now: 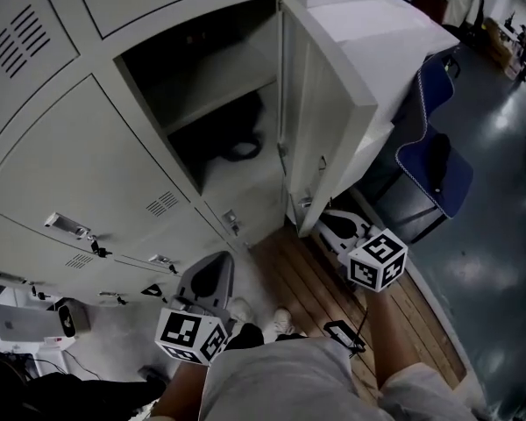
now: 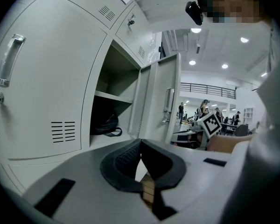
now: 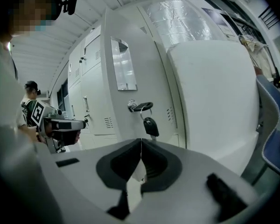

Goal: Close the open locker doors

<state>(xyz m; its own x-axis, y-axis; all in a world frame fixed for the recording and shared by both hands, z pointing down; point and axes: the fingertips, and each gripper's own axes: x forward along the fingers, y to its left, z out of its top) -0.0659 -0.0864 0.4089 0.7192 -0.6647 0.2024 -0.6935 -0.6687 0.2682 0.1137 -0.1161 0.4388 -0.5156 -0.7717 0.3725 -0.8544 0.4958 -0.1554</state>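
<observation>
1. One locker door (image 1: 318,125) is hanging wide open, just beside the right gripper (image 1: 342,227).
2. Both it and the left gripper (image 1: 209,274) are showing jaws pressed together, gripping nothing.
3. Stiff, light sheet metal is probably swinging freely, so pushing near its free edge looks best.

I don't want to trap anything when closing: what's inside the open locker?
The open locker holds one shelf and, beneath it, a dark bag with a looped strap. Its shadowed upper rear is hidden.
</observation>
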